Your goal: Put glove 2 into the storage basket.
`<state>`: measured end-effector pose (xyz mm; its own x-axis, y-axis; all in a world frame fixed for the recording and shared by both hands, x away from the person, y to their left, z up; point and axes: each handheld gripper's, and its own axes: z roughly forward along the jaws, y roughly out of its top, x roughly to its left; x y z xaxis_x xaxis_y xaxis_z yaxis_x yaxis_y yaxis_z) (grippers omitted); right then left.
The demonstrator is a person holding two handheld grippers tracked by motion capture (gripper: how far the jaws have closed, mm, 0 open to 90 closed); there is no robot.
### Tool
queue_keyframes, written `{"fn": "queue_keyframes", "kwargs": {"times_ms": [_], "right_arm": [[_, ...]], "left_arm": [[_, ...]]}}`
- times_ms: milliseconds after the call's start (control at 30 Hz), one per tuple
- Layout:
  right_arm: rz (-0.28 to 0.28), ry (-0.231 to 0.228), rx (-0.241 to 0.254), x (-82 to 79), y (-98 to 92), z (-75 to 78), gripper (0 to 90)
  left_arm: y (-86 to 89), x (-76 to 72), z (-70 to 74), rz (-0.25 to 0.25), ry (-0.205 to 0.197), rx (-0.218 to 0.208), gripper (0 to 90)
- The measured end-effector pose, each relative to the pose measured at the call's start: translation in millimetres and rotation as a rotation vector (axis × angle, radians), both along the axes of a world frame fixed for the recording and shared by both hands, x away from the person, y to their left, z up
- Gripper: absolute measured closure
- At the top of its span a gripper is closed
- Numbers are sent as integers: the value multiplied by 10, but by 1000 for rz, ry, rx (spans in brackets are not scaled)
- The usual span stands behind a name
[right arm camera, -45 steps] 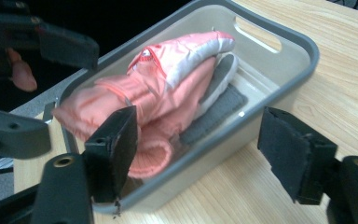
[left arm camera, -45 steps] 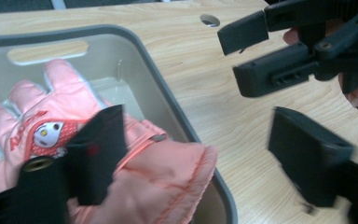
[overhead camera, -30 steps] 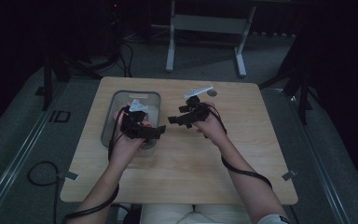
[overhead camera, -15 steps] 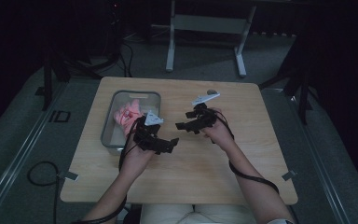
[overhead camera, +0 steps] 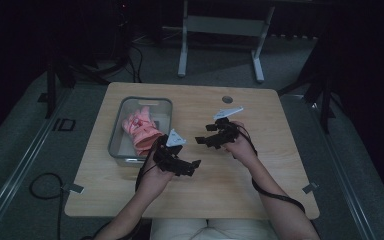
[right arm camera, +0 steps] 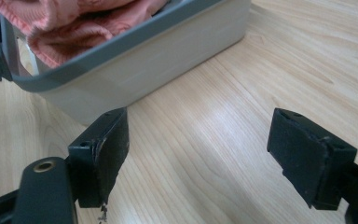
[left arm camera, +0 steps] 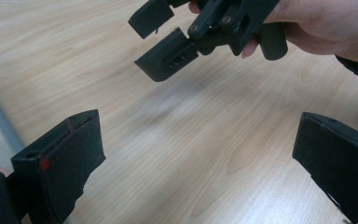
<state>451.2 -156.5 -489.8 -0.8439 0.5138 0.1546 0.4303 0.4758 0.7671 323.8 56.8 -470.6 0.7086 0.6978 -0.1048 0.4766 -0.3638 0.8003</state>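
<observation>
Pink cloth (right arm camera: 74,18) cut off by the top edge; bin (right arm camera: 135,65) cropped at left; bin floor mostly hidden under cloth.

A light wooden table (overhead camera: 260,180) with rounded corners stands on grey floor. A grey bin (overhead camera: 120,135) rests directly on its top. Right of the bin, near the far edge, a small round hole (overhead camera: 227,99) is set into the wood.
</observation>
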Motion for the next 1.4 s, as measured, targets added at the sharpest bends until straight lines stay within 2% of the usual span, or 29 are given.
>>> {"fn": "queue_keyframes", "kwargs": {"times_ms": [200, 333, 467, 567, 667, 800, 1067, 1133, 1233, 1400], "right_arm": [[-26, 3, -8, -3, -96, -87, 204], [-64, 6, -21, 8, -166, -151, 194], [-97, 8, -28, 22, -229, -236, 189], [-95, 27, -34, 24, -262, -313, 190], [-99, 28, -41, 22, -292, -388, 190], [-115, 16, -45, 20, -343, -466, 187], [-133, 10, -59, 1, -430, -596, 174], [-141, -19, -62, -17, -446, -612, 173], [-145, -24, -54, -29, -465, -625, 173], [-159, -45, -34, -46, -516, -644, 164]], "left_arm": [[-78, -14, -155, -28, 19, 6, 12], [-85, -14, -264, -52, 15, 3, 12], [-66, -6, -387, -50, 24, 16, 12], [-59, -21, -471, -58, 17, 21, 12], [-65, -43, -547, -73, 26, 28, 12], [-77, -76, -645, -73, 41, 47, 12], [-99, -132, -769, -96, 29, 74, 12], [-109, -143, -808, -103, 34, 80, 12], [-119, -169, -847, -112, 27, 99, 11], [-131, -193, -881, -128, 25, 105, 11]]}}
